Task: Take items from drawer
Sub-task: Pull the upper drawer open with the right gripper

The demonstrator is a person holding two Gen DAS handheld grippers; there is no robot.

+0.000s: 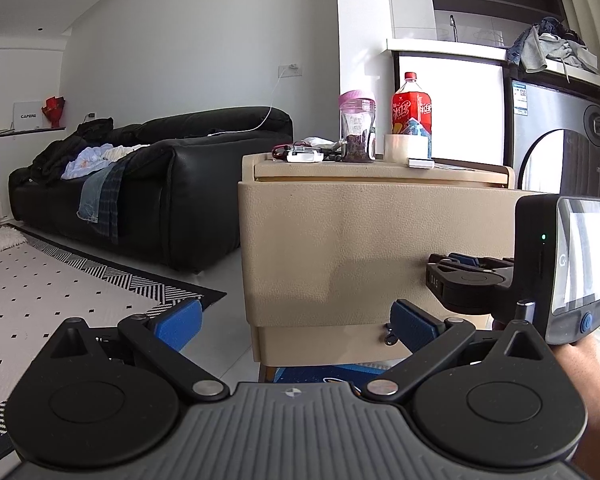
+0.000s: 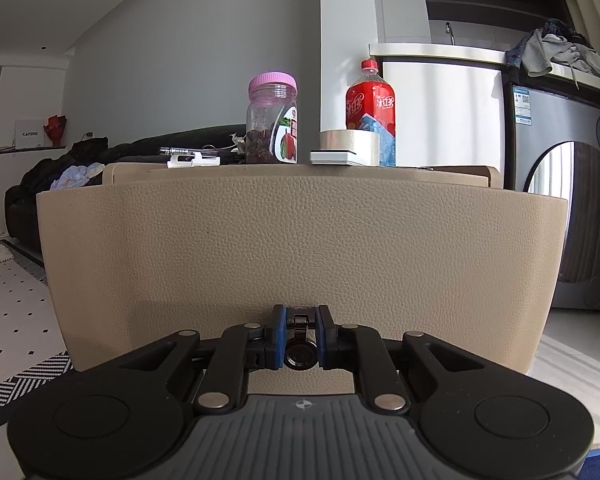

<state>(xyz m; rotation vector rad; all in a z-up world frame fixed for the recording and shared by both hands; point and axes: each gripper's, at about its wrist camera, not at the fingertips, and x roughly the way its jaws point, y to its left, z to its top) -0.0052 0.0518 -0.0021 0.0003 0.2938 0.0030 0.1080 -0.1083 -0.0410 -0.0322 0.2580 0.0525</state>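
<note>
Here the right tongs are clamped narrow on the one small dark pull handle at the lower middle of the beige drawer front, one blue pad touching the handle on each side. The left tongs stand wide with nothing between them, low and near the left corner of the same beige cabinet; in that view the right tongs show from the side, pressed against the drawer front, with a forearm at the right edge.

The drawer's contents are hidden behind its front. On the cabinet top stand one jar with a pink lid, one red bottle, one roll of tape just in front of the bottle, one flat white box and one white clip beside a pen. One black sofa strewn with clothes sits to the left, and one washing machine to the right.
</note>
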